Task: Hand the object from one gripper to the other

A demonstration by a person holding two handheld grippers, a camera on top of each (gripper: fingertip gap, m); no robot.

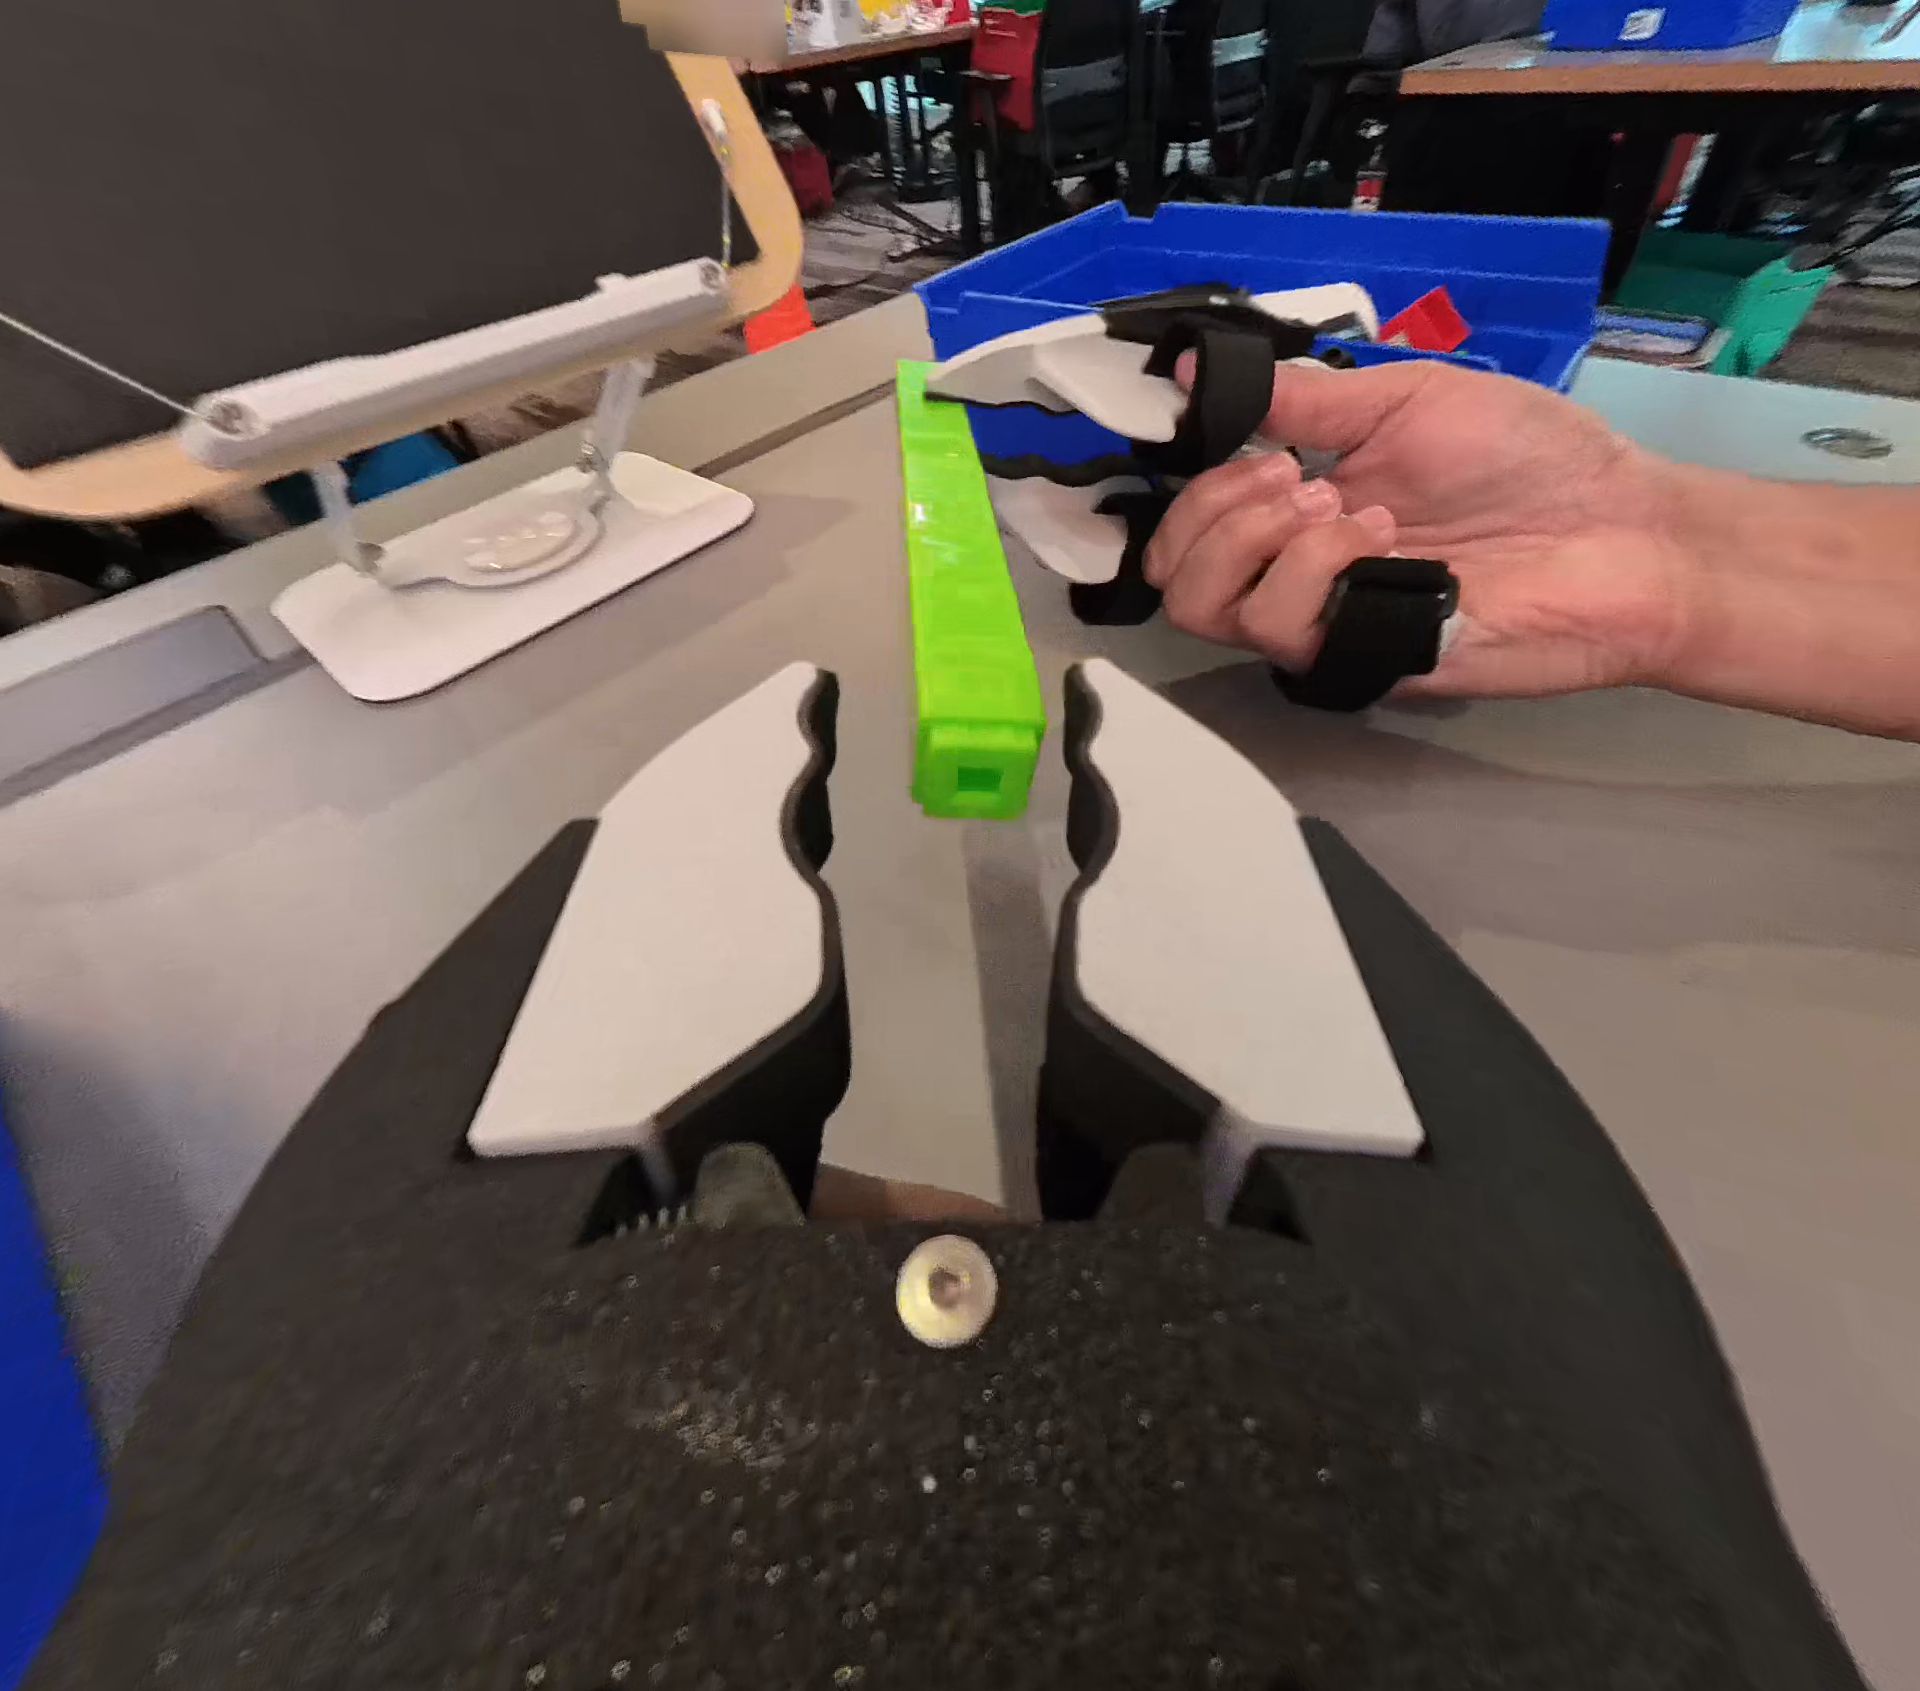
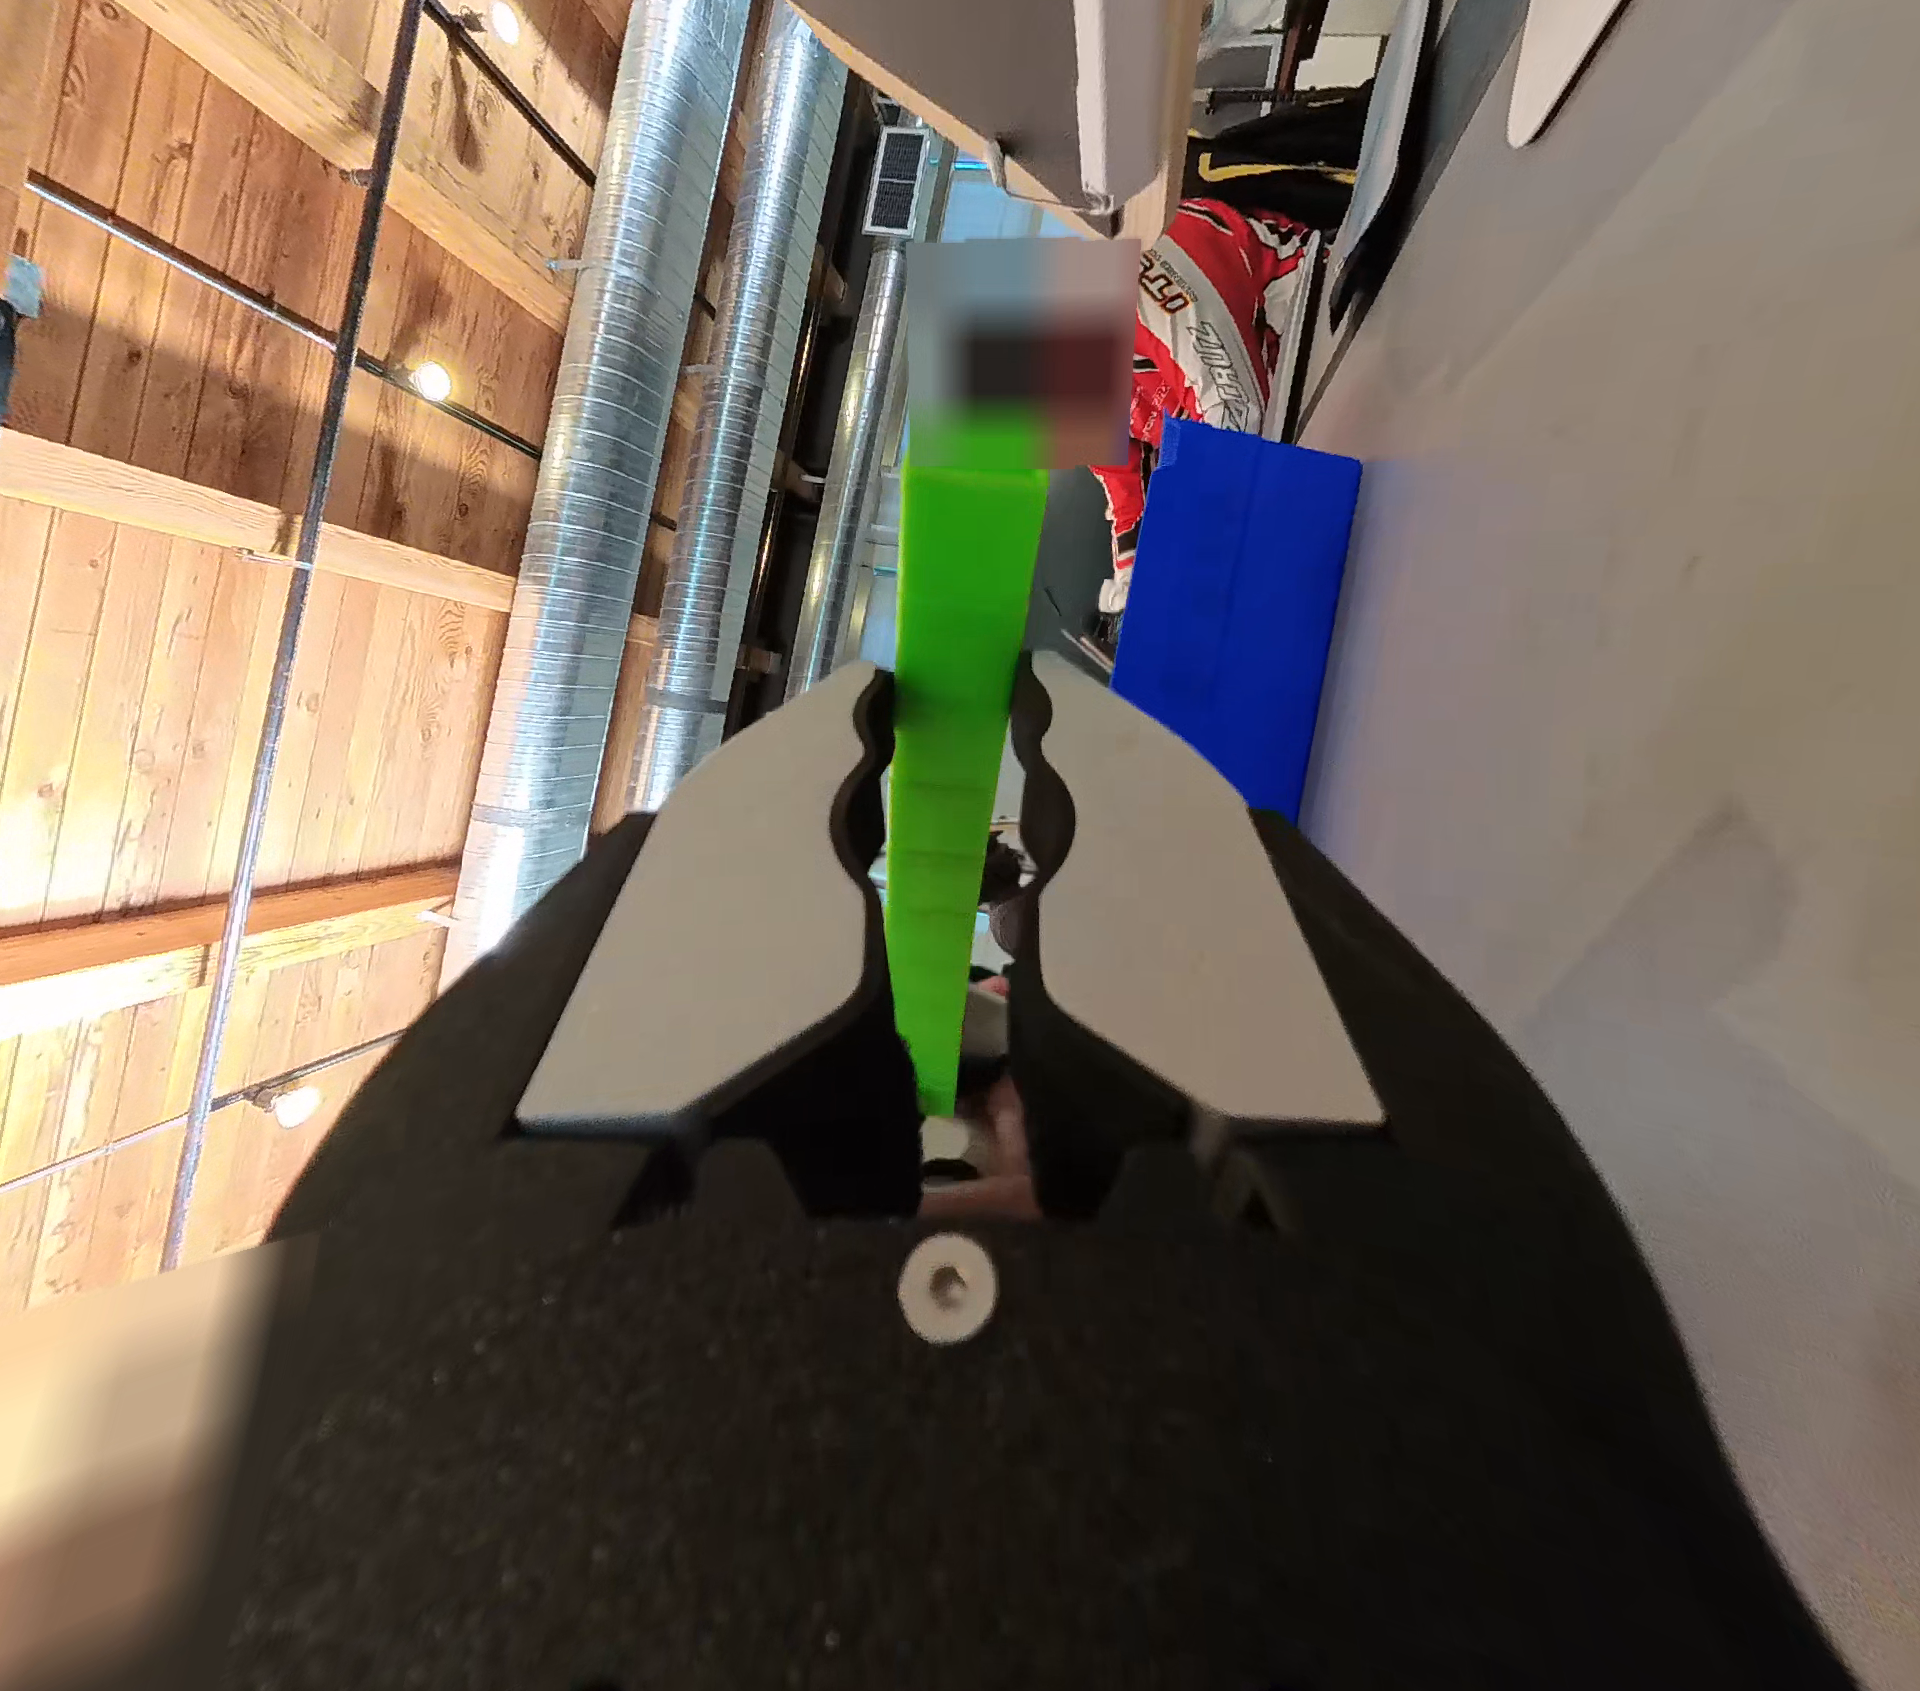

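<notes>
the long bright-green square-section plastic bar (image 1: 971,592) is held off the grey tabletop (image 1: 312,810) by the right gripper (image 1: 961,431), whose fingers are clamped on its far end at about 12 o'clock in the left wrist view. in the right wrist view the same bar (image 2: 961,706) is seen pinched between that gripper's (image 2: 956,696) grey fingertips (image 2: 1081,727), running away toward 12 o'clock. the left gripper (image 1: 951,706) is spread wide and holds nothing; the bar's near, hollow end lies between its tips, with a gap on each side.

the step in hand is judged to be the receiving grasp. to do it well, the left gripper should be eased forward so that more of the bar is taken between the pads, the bar kept centred and square to the fingers, and the closing made firm before anything is released on the right. a blue plastic bin (image 1: 1299,259) at 1 o'clock and a white stand (image 1: 499,561) at 10 o'clock are best kept clear of.
</notes>
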